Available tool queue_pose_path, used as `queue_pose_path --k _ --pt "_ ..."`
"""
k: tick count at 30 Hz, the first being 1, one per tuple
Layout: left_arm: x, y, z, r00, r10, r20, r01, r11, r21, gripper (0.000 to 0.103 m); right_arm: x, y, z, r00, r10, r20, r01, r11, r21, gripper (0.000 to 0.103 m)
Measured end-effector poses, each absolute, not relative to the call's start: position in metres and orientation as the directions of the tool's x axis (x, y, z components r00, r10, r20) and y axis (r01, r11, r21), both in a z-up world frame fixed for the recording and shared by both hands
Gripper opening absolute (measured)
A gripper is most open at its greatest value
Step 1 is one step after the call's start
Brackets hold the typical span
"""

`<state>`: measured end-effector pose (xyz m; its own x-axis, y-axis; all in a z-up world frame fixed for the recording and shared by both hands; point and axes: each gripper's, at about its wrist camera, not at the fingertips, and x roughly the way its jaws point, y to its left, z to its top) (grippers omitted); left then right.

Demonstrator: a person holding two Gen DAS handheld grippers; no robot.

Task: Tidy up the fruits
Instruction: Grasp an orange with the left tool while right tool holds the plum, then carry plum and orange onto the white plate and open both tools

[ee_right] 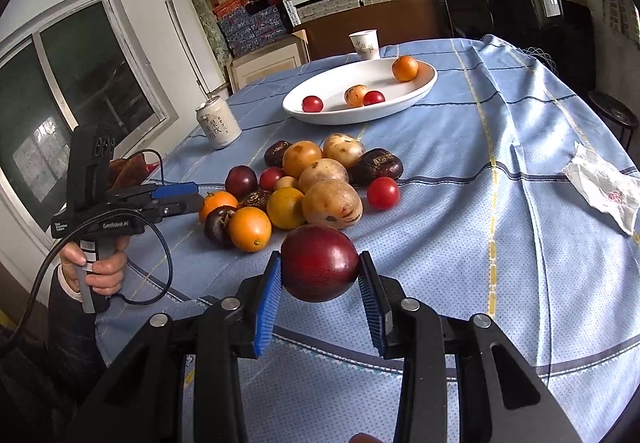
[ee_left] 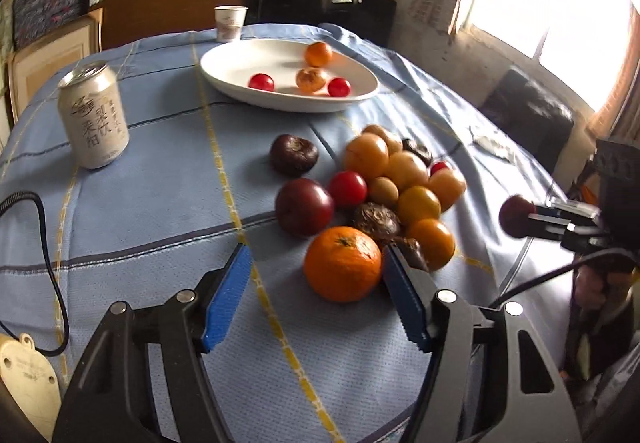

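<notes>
read "genrobot.ai" on the left claw point(ee_right: 176, 195) handle; chinese writing on the can point(ee_left: 94, 115), too hard to read. saw open blue cloth on the counter point(ee_right: 500, 203) between the fruit pile point(ee_right: 304, 187) and the white plate point(ee_right: 360, 95). counted two oranges and two red tomatoes in the plate. found the right claw point(ee_right: 320, 279) squeezing a dark red plum point(ee_right: 320, 263). found the left claw half wide around a big orange point(ee_left: 342, 263), one pad touching it, not squeezing.

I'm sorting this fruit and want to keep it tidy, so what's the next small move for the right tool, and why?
Probably carry the dark red plum over to the white dish and let go there. The right tool already clamps it, lifted clear of the pile, and the dish holds only four small fruits with bare room. The left tool straddles the orange without pinching it yet.
</notes>
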<state>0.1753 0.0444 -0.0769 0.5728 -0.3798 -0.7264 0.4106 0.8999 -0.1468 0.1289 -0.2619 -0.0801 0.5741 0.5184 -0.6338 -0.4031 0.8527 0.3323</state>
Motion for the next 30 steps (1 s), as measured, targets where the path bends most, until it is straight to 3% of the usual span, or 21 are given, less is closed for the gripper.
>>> queue_pose_path --k 9,17,30 --pt "0.177 0.034 -0.086 0.539 -0.375 -0.754 0.429 0.893 -0.137 0.067 0.127 -0.26 -0.08 0.577 0.524 -0.626 -0.408 0.849 0.335 0.038" --pt "0.18 0.025 -0.092 0.498 -0.389 -0.775 0.458 0.877 -0.145 0.047 0.127 -0.255 -0.082 0.567 0.534 -0.627 -0.414 0.843 0.343 0.038" --pt "0.178 0.033 -0.088 0.522 -0.399 -0.754 0.439 0.884 -0.164 0.046 0.124 -0.255 -0.078 0.576 0.53 -0.623 -0.418 0.845 0.332 0.038"
